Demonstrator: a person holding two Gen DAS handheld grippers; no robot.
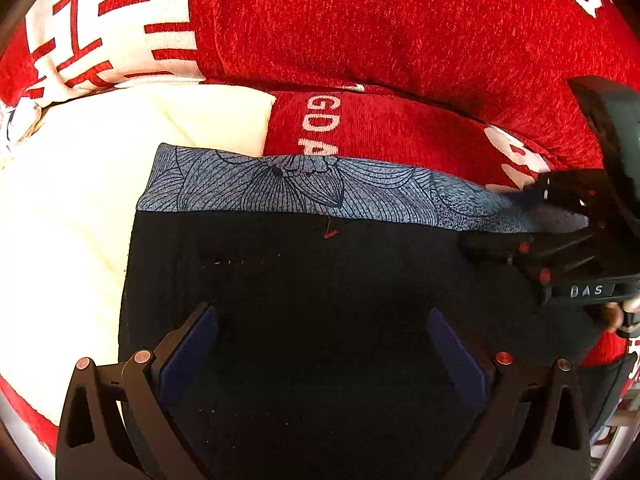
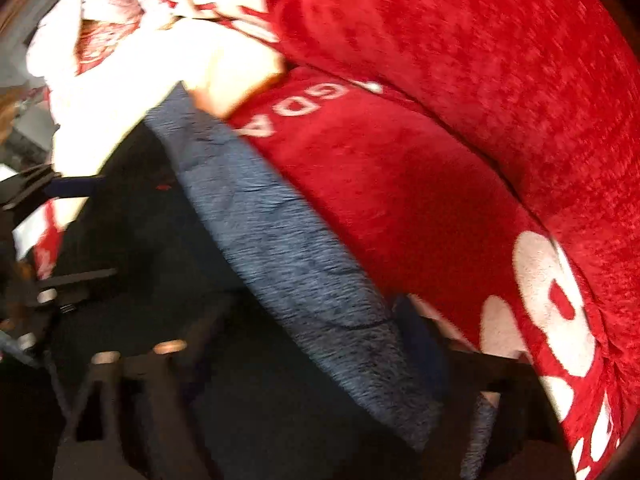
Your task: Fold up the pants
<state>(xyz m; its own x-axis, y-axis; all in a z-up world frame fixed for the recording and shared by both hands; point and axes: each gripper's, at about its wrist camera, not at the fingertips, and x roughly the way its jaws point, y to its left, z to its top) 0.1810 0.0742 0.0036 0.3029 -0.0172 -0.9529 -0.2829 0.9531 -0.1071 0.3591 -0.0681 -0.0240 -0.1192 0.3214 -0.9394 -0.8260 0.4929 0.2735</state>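
Black pants (image 1: pixel 320 280) with a blue-grey flower-print waistband (image 1: pixel 304 184) lie folded on a red and white blanket. My left gripper (image 1: pixel 324 340) is open, its blue pads hovering over the black cloth with nothing between them. My right gripper (image 1: pixel 532 220) sits at the waistband's right end, fingers around the band's corner. In the blurred right wrist view the pants (image 2: pixel 132 240) and waistband (image 2: pixel 288 260) run diagonally, and the right gripper (image 2: pixel 316 340) is open with the waistband lying between its fingers. The left gripper (image 2: pixel 44 224) shows at the left edge.
A red blanket with white lettering (image 1: pixel 400 40) covers the surface and rises behind the pants. A white section (image 1: pixel 72 200) lies to the left. A bunched pale cloth (image 2: pixel 100 32) sits at the far left corner in the right wrist view.
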